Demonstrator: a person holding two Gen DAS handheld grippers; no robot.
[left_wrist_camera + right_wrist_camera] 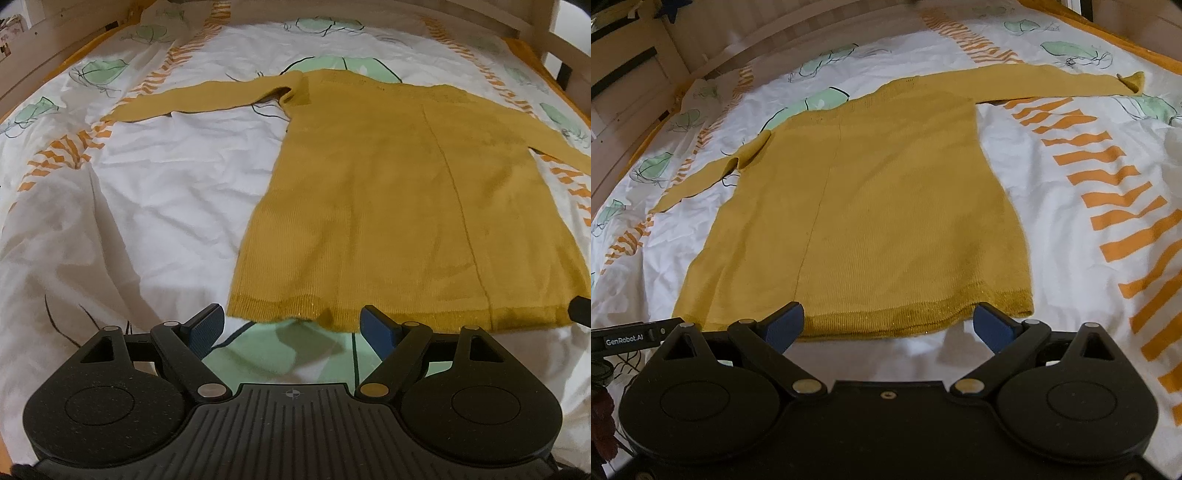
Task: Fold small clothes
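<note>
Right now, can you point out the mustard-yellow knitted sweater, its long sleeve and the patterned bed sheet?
Mustard-yellow knitted sweater (pixel 886 206): right wrist view, middle of its body.
Long sleeve (pixel 1052 83): right wrist view, halfway along the outstretched sleeve.
Patterned bed sheet (pixel 166 192): left wrist view, bare white patch beside the sweater.

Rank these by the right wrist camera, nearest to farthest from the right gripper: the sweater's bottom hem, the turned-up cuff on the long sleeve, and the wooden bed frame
From the right gripper, whose jaws stand open:
1. Bottom hem of the mustard sweater, directly ahead, just beyond the jaws.
2. Turned-up cuff, far upper right, at the end of the outstretched sleeve.
3. Wooden bed frame, upper left, beyond the patterned sheet.
</note>
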